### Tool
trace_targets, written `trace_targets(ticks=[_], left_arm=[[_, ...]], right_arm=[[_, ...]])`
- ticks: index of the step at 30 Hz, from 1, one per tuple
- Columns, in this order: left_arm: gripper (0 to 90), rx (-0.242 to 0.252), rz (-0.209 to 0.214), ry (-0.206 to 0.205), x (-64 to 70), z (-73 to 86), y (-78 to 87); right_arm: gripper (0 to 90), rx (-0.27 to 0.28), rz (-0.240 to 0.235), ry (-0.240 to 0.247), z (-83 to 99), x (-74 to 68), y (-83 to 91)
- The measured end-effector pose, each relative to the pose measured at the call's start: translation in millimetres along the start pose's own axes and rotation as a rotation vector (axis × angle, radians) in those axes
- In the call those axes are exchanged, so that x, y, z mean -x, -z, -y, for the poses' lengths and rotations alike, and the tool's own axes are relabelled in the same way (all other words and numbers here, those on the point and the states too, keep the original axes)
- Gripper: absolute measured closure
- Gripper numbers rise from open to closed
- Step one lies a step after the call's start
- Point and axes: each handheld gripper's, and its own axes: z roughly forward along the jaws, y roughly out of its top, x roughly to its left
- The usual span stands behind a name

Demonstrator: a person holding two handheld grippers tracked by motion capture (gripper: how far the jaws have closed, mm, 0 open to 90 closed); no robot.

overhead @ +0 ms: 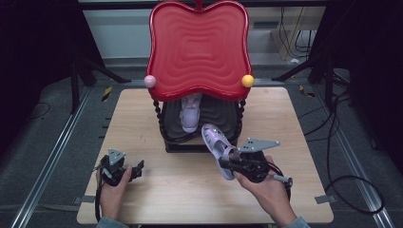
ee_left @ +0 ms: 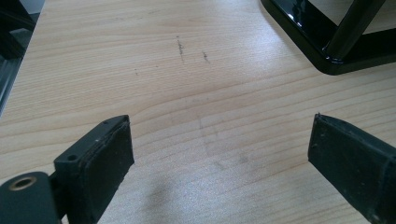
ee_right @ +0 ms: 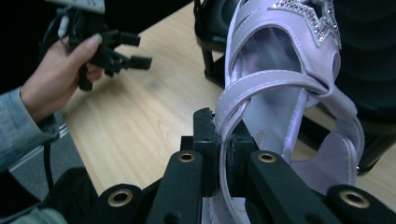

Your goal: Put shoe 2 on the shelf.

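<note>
My right gripper point(ee_right: 223, 154) was clamped on the strap of the lilac sandal point(ee_right: 285, 93), holding it lifted just in front of the black lower shelf point(overhead: 223, 111) of the red rack point(overhead: 199, 47). My left gripper point(overhead: 135, 170) hovered with jaws spread near the table's point(overhead: 190, 190) front-left corner.

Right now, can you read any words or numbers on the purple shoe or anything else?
No text here can be read.
Lilac sandal, held in the right tongs: a small cursive print on its insole, too small and blurred to read.
Red shelf, wooden table, left tongs: no writing.
</note>
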Motion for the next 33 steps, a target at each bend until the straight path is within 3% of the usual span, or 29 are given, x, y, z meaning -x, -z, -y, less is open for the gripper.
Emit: trace_targets(ticks=[12, 33], left_arm=[[6.1, -0.005, -0.001, -0.008, 0.7, 0.3, 0.0], [6.0, -0.002, -0.005, -0.013, 1.3, 0.2, 0.9]], right_arm=[[86.5, 0.124, 0.071, -0.062, -21.7, 1.5, -13.4], [86.6, 0.264, 0.202, -0.115, -40.6, 6.2, -54.2]])
